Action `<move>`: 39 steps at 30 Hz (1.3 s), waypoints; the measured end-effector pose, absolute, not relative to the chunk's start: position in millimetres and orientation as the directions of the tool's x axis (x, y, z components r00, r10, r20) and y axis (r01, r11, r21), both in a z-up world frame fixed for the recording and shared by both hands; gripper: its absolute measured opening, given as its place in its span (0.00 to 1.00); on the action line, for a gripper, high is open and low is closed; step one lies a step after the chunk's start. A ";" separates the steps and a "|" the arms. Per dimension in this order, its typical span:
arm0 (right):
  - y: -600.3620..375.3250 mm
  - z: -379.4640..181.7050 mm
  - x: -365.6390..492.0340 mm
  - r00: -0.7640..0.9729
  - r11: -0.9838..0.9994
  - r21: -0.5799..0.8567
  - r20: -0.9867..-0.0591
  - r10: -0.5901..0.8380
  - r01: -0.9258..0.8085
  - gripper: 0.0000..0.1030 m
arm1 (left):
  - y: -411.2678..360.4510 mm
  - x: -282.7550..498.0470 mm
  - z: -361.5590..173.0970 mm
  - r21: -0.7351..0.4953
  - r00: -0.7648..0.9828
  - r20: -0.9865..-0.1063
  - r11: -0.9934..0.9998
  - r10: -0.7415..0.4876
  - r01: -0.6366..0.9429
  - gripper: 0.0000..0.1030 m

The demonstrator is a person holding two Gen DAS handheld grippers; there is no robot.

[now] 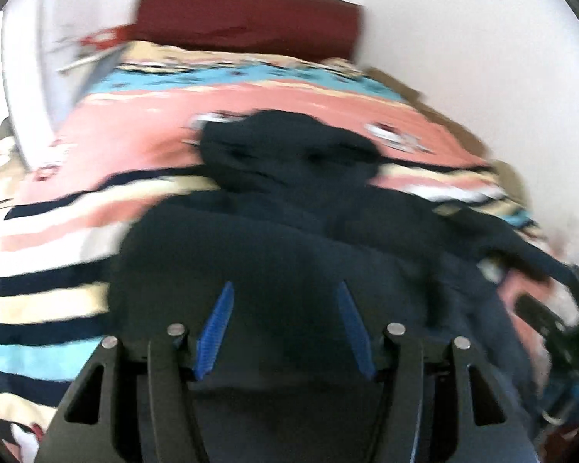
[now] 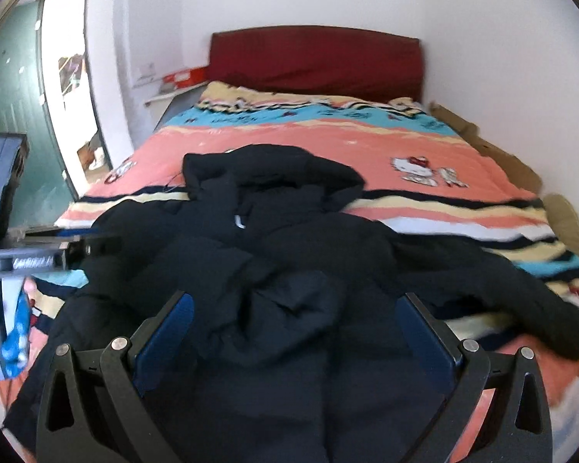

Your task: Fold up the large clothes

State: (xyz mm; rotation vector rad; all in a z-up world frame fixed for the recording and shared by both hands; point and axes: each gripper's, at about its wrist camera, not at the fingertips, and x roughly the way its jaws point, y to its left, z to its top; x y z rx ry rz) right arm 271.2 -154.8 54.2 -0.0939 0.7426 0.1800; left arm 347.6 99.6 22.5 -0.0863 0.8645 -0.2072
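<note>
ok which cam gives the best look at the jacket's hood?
Right wrist view: the black padded jacket is sharp there, and its hood lies spread toward the dark red headboard with its rim visible. Left wrist view is motion-blurred; the hood is only a dark blob.

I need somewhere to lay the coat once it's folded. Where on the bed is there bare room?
The free patch is the pink band of the striped bedspread, between the black hooded puffer coat and the dark red headboard. A smaller strip lies right of the hood, by the cartoon cat print. The near half is crowded with coat, sleeves spread.
</note>
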 end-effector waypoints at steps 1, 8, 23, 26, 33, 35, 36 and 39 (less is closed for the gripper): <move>-146.5 48.8 280.1 0.718 0.978 -0.029 -0.684 0.133 -0.208 0.99 | 110.1 357.5 17.2 -0.122 0.643 -0.749 0.987 -0.160 0.104 0.53; -114.7 1.1 333.7 0.665 0.965 -0.043 -0.733 0.145 -0.258 0.99 | 149.0 397.2 -36.1 -0.107 0.619 -0.783 0.993 -0.060 -0.039 0.53; -172.3 -37.4 318.0 0.565 0.979 -0.045 -0.821 0.077 -0.199 0.98 | 116.1 367.9 -49.6 -0.015 0.608 -0.794 0.999 -0.029 0.028 0.59; -161.0 -10.6 316.1 0.622 0.973 -0.045 -0.776 0.109 -0.227 0.98 | 106.0 350.9 -39.0 -0.002 0.634 -0.773 0.999 -0.027 0.041 0.59; -132.6 -46.2 331.7 0.559 0.956 -0.077 -0.823 0.100 -0.285 0.98 | 95.1 340.9 -61.8 0.030 0.619 -0.786 0.999 0.013 0.017 0.59; -136.6 -61.7 333.9 0.519 0.961 -0.042 -0.847 0.111 -0.274 0.99 | 97.4 338.8 -65.2 0.006 0.608 -0.794 1.000 -0.002 0.011 0.59; -139.3 -62.0 334.2 0.514 0.963 -0.030 -0.850 0.117 -0.269 0.99 | 97.5 338.9 -65.5 0.006 0.601 -0.799 1.000 -0.004 0.014 0.59; -144.0 -57.5 330.4 0.508 0.963 -0.036 -0.854 0.110 -0.269 0.99 | 96.3 335.7 -63.9 0.018 0.585 -0.811 1.000 0.004 0.017 0.59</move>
